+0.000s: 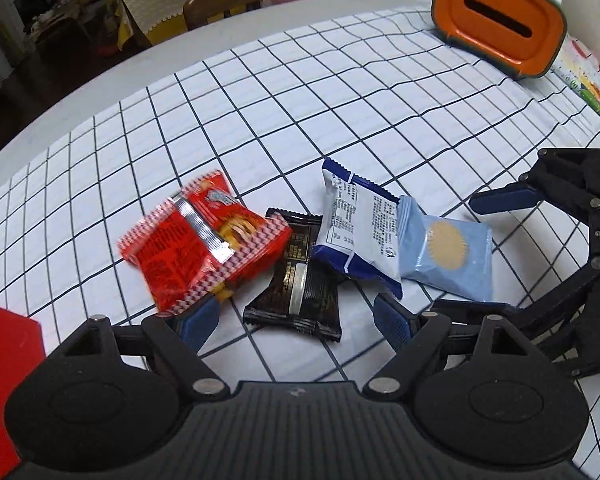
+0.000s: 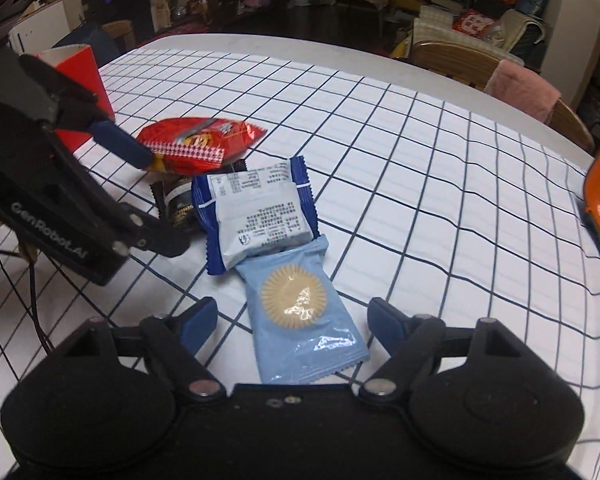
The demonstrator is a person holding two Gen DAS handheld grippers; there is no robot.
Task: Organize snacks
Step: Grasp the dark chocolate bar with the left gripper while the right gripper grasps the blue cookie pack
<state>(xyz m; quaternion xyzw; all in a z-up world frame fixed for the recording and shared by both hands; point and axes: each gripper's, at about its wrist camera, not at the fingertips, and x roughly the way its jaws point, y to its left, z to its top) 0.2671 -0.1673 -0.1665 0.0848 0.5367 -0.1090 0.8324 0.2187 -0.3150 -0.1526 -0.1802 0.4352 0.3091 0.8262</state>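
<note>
We judged the step in hand to be a two-handed pickup from the snack row, and doing it well meant lowering each gripper until both pads straddled one packet only, then closing on the packet's body rather than its crimped edge, so neighbours were not dragged along. Our left gripper [image 1: 296,316] stood with its jaws apart and nothing pressed between them; the black snack packet [image 1: 300,280] lay just ahead, between its fingertips, with the red snack packet [image 1: 204,240] touching the left-hand pad. Our right gripper [image 2: 292,320] also had its jaws apart, the light blue biscuit packet [image 2: 300,320] lying between the fingers, neither pad visibly pressing it. The blue-and-white packet [image 2: 256,216] overlapped that packet's far end, so we expected it might shift on lifting. A red box [image 2: 80,76] stood beyond the left gripper.
</note>
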